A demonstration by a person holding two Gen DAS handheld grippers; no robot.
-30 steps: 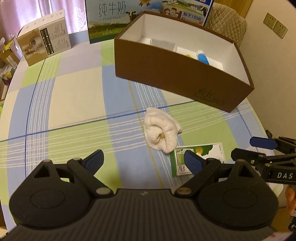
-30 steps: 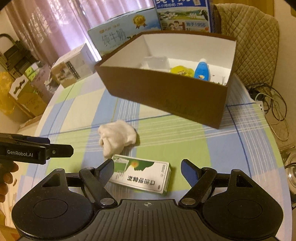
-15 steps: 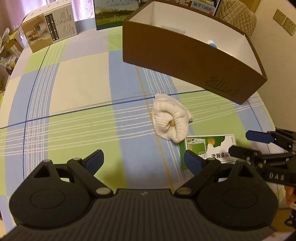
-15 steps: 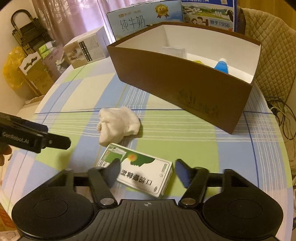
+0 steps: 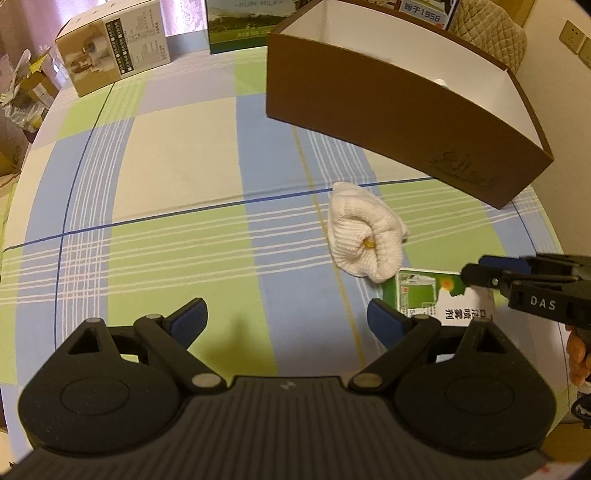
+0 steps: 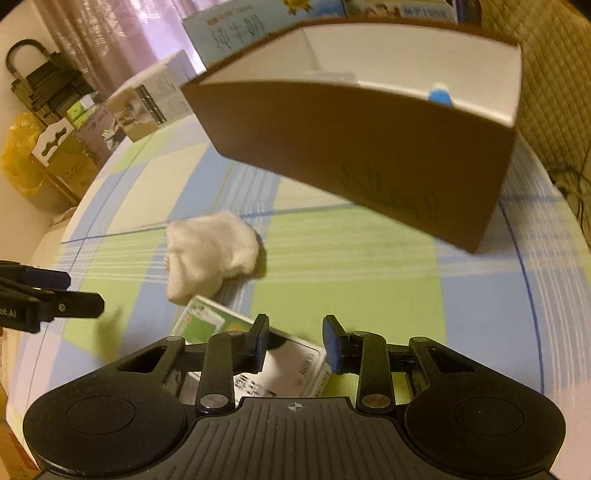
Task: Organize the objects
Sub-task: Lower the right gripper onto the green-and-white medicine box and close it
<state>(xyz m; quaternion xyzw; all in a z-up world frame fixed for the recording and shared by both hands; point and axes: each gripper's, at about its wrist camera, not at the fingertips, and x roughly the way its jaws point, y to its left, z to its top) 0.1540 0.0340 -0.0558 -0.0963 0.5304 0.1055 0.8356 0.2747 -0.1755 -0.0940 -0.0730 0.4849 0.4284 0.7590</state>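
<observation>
Right tool (image 6: 294, 345) sits low over the green-and-white medicine box (image 6: 221, 326), its jaws just closing in, the box's corner between the pads, though whether they actually press on it I cannot tell. Left tool (image 5: 286, 319) hangs released, jaws wide, nothing between them, above bare checked cloth on the bench (image 5: 166, 206). The medicine box lies flat near the bench's front edge. Touching its far corner, the rolled white sock (image 6: 207, 258) rests on the cloth. Beyond that, the brown cardboard box (image 6: 369, 155) stands open-topped, a blue bottle cap (image 6: 439, 94) peeking over its wall. Behind, milk cartons (image 6: 229, 31) line the far edge.
</observation>
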